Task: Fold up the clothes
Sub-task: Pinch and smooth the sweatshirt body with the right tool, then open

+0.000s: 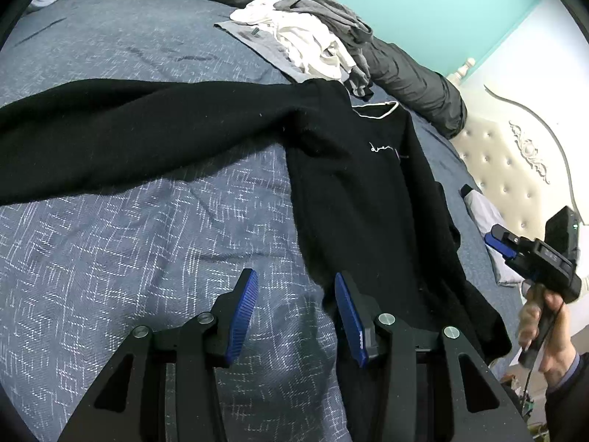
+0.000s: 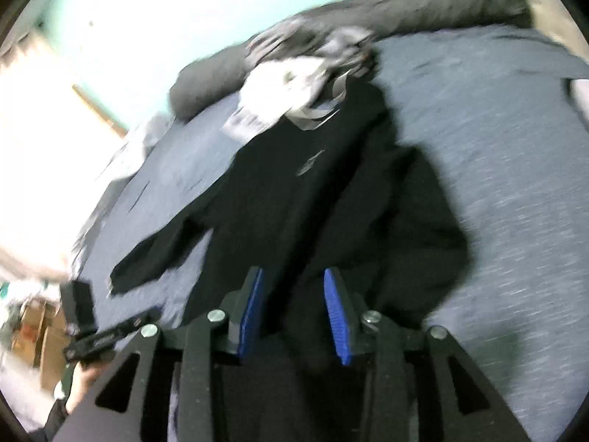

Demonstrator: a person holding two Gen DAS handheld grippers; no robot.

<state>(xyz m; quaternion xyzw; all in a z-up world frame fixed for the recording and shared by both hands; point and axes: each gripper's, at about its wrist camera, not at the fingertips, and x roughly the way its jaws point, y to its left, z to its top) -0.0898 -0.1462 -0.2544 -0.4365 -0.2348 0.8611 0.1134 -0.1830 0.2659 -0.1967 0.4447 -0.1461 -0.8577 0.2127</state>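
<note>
Black sweater (image 1: pixel 368 191) lies flat on the bed (image 1: pixel 110 258), one sleeve out toward nine o'clock, ready for folding. My left gripper (image 1: pixel 294 316) hovers part open, empty; my right gripper (image 2: pixel 294 316) also gapes, holding nothing.

**Left view sharp, right view smeared and blown out**

We get even, soft indoor light in the left wrist view: crisp weave on the blue-grey patterned bedspread (image 1: pixel 129 243), only a faint shadow under the black knit sweater (image 1: pixel 353 199), whose dark fabric shows little detail. Strong fisheye bending and black vignette at the corners of both views. Right wrist view is motion-blurred throughout; the pale turquoise wall (image 2: pixel 154 22) clips to white glare at upper left. The sweater reads as a near-featureless black mass there.
</note>
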